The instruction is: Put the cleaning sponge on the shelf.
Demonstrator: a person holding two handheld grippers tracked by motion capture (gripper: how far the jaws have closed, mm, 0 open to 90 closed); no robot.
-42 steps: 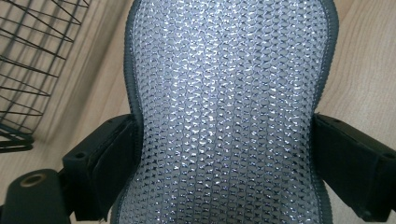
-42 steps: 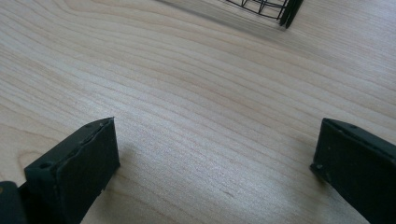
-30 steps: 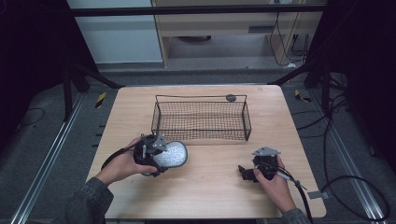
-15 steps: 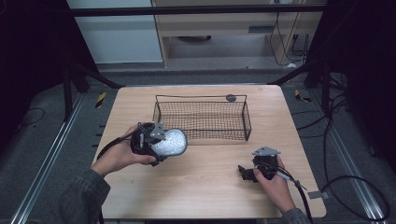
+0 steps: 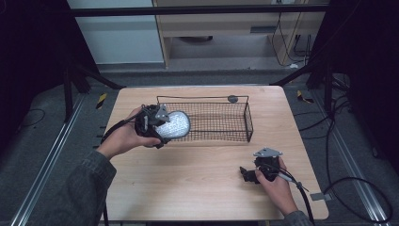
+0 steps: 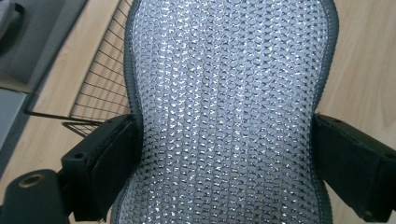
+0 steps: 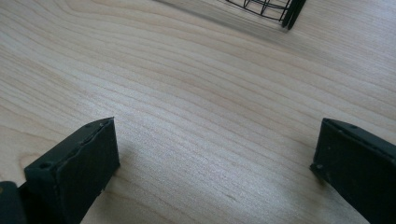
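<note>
**Silver pouch carried to wire basket, drop pending**

A silver sequined pouch (image 5: 172,125) with grey edging is held in the left gripper (image 5: 157,126), jaws clamped on both long sides at its waist, as seen in the left gripper view, where the pouch (image 6: 229,107) is pinched between the two black jaws. The pouch is seen off the wooden table (image 5: 197,188), at the left end of the black wire basket (image 5: 221,121), overlapping the basket's left wall in the high view; whether it is already past the rim or just beside it cannot be told for sure. The basket mesh (image 6: 105,70) is seen to the left of the pouch in the left gripper view.

The right gripper (image 5: 248,175) is parked low on the table near the front right, well apart from the basket. Its jaws are spread wide with nothing between them; only bare wood grain (image 7: 210,121) and a basket corner (image 7: 280,11) are seen ahead of it.

Step judged in hand: transport of the pouch to the basket, late stage. Next move is judged to call for the pouch to be carried further over the basket's interior, lowered past the rim, and the left jaws to be released. Risk: soft pouch may snag or drape on the left wall if let go too soon. No role for the right gripper is expected.
</note>
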